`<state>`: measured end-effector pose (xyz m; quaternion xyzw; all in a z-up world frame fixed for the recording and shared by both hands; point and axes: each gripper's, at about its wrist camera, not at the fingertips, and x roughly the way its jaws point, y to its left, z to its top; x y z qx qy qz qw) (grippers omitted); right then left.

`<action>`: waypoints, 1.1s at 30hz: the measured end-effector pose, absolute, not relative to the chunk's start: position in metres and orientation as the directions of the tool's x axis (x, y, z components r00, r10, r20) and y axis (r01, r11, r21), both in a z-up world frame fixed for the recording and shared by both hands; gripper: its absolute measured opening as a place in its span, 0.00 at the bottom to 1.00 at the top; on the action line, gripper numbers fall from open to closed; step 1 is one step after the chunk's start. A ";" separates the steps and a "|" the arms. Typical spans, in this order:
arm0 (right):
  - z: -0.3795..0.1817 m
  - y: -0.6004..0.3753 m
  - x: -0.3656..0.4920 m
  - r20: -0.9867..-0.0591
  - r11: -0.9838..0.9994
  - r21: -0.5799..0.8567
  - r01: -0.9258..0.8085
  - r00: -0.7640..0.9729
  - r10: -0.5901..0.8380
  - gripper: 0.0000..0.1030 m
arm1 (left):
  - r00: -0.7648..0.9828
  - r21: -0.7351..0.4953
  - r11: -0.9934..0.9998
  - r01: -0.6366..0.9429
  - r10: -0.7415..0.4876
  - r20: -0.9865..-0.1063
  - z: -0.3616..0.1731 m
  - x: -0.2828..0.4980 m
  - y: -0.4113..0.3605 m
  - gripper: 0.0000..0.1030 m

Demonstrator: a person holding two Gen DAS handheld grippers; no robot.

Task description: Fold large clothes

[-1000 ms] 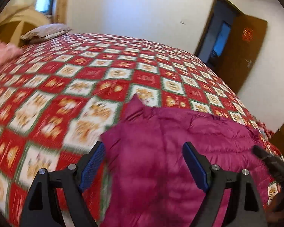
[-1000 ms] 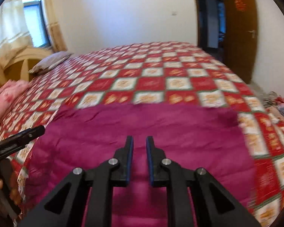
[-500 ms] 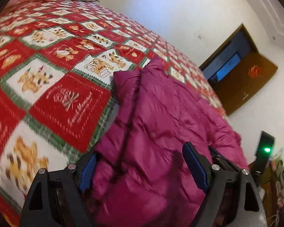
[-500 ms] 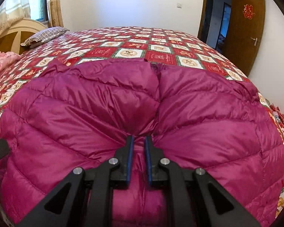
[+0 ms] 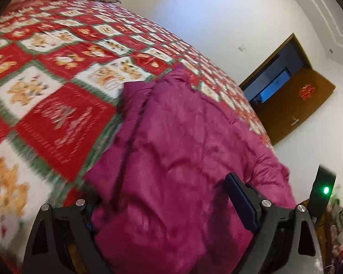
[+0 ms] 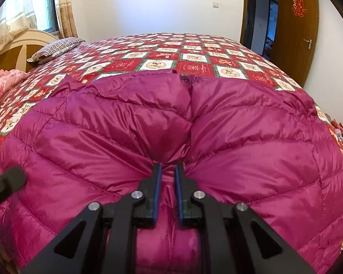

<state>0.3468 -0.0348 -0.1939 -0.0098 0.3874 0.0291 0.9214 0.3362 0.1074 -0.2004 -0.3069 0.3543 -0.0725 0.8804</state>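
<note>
A magenta quilted down jacket (image 6: 251, 137) lies spread on the red patchwork bedspread (image 6: 194, 54). It also shows in the left wrist view (image 5: 171, 150). My right gripper (image 6: 168, 171) is shut on a pinched fold of the jacket near its middle. My left gripper (image 5: 162, 196) is open, its jaws wide apart and straddling the jacket's left edge; its left finger is mostly hidden under the fabric, and its right fingertip (image 5: 235, 187) rests on top.
A striped pillow (image 6: 54, 49) and a pink blanket (image 6: 4, 86) lie at the bed's head by a cream headboard (image 6: 18, 45). A brown door (image 6: 295, 29) stands open at the right. The other gripper's body (image 5: 323, 185) shows a green light.
The right gripper came down and closed on a fold of the jacket. The left gripper dropped low over the jacket's left edge, jaws still open, fabric now between them.
</note>
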 end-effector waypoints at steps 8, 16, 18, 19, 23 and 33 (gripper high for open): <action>-0.194 -0.041 0.346 -0.713 0.996 0.059 -0.067 0.696 0.089 0.13 | 0.739 -0.618 0.786 0.028 -0.433 -0.517 -0.185 0.347 0.096 0.62; -0.195 -0.050 0.347 -0.710 0.990 0.118 -0.073 0.691 0.136 0.13 | 0.746 -0.556 0.818 0.148 -0.461 -0.480 -0.149 0.342 0.078 0.28; -0.195 -0.054 0.347 -0.709 0.986 0.149 -0.076 0.687 0.160 0.13 | 0.745 -0.508 0.837 0.204 -0.470 -0.474 -0.136 0.341 0.062 0.28; -0.195 -0.055 0.347 -0.710 0.984 0.162 -0.079 0.683 0.172 0.13 | 0.741 -0.495 0.839 0.227 -0.478 -0.471 -0.132 0.341 0.056 0.27; -0.194 -0.058 0.348 -0.720 0.977 0.180 -0.110 0.662 0.207 0.13 | 0.715 -0.393 0.851 0.349 -0.513 -0.476 -0.112 0.339 0.023 0.27; -0.175 -0.119 0.320 -0.658 0.910 0.383 -0.158 0.645 0.389 0.10 | 0.655 -0.175 0.803 0.570 -0.572 -0.494 -0.092 0.323 -0.042 0.27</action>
